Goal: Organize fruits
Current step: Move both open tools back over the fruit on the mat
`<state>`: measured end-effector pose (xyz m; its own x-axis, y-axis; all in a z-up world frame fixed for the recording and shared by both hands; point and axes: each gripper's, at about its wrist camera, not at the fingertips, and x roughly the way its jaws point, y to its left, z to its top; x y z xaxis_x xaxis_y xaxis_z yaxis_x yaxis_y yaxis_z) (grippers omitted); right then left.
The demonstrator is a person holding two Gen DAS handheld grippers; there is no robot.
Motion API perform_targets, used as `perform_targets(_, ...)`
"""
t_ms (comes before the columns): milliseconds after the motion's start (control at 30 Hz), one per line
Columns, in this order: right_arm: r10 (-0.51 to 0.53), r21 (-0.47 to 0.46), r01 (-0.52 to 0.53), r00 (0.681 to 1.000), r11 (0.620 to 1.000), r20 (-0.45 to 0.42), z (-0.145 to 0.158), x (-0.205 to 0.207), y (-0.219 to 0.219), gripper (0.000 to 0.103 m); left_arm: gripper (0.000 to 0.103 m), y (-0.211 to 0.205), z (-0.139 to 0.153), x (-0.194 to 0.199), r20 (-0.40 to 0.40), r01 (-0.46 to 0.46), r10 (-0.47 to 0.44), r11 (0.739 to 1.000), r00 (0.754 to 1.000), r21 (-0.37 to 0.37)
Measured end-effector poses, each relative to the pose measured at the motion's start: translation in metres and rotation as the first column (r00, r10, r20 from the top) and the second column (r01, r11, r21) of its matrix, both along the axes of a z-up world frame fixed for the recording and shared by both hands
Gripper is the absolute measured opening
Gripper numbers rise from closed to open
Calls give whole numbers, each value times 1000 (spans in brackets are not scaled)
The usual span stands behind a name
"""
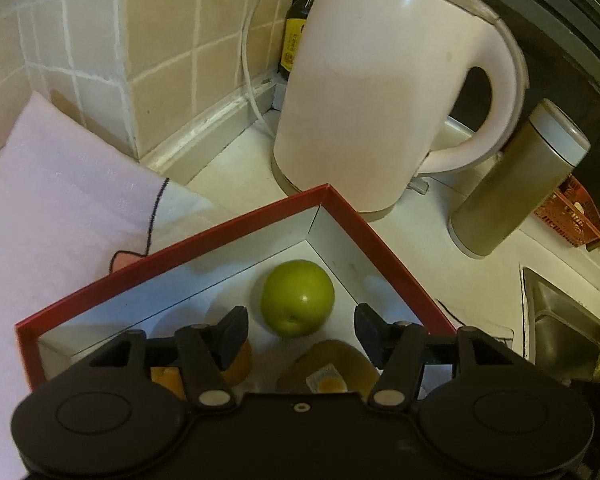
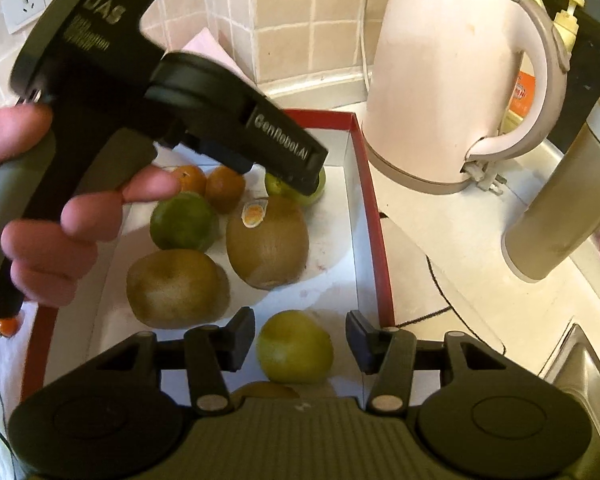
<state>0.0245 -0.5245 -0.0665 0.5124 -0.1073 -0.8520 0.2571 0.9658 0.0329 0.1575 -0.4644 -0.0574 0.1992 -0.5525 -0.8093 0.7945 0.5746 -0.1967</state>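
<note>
Tiled kitchen corner, white counter (image 1: 440, 256), red-rimmed box (image 1: 228, 236) w/ white inside set by a pale kettle (image 1: 372, 92).

Left wrist view: I see my left gripper (image 1: 300, 330) held over the box's far corner, jaws spread, nothing between the pads. A green apple (image 1: 297, 298) sits on the box floor just beyond the tips, touching neither. Below the fingers: part of an orange fruit (image 1: 240, 364) and a kiwi w/ sticker (image 1: 332, 364), both partly hidden by the gripper body. Pink cloth (image 1: 60, 200) lies left of the box; metal flask (image 1: 516, 184) stands right of the kettle; sink edge (image 1: 548, 320) at lower right.

Right wrist view: my right gripper (image 2: 300, 344) hangs over the box's near end, jaws apart, a yellow-green fruit (image 2: 296, 346) between the pads w/ gaps visible on both sides, so not clamped. Further in: two kiwis (image 2: 268, 236), a dark green citrus (image 2: 184, 222), two small oranges (image 2: 212, 184). A hand (image 2: 40, 232) holds the left gripper's handle, its nose over the far green apple.
</note>
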Motion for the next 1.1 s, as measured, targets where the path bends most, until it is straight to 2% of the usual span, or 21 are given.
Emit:
perform_targets(133, -3, -15, 4, 1000, 1000, 29, 13, -4, 4, 55, 76, 21, 11, -11, 27, -21, 21, 1000, 999, -10)
perform_targets(367, -18, -45, 22, 996, 999, 89, 38, -13, 20, 76, 79, 95, 40, -23, 61, -138, 143, 988, 988, -74)
perform_targets(433, -19, -46, 25, 993, 999, 116, 45, -15, 25, 82, 79, 119, 49, -29, 86, -170, 178, 981, 980, -88)
perform_targets(533, -5, -49, 13, 988, 999, 155, 59, -11, 41, 87, 79, 155, 62, -39, 120, -219, 231, 970, 966, -102)
perform_targets(633, 27, -60, -16, 981, 998, 195, 72, -7, 60, 94, 79, 194, 72, -47, 135, -284, 299, 951, 945, -119)
perform_targets(733, 72, -58, -60, 973, 997, 220, 82, -1, 80, 95, 79, 232, 77, -53, 145, -372, 389, 919, 910, -128)
perform_targets(867, 127, -44, -120, 964, 992, 233, 84, 10, 103, 95, 79, 282, 77, -62, 183, -472, 479, 878, 859, -85)
perform_targets(967, 157, -31, -154, 958, 988, 240, 82, 17, 121, 96, 80, 321, 74, -70, 201, -553, 552, 831, 809, -59)
perform_targets(1033, 174, -29, -172, 955, 985, 241, 82, 21, 136, 100, 80, 343, 70, -76, 229, -597, 586, 802, 777, -25)
perform_targets(1100, 184, -21, -185, 954, 983, 238, 79, 26, 149, 101, 81, 367, 64, -82, 241, -649, 630, 761, 738, 1)
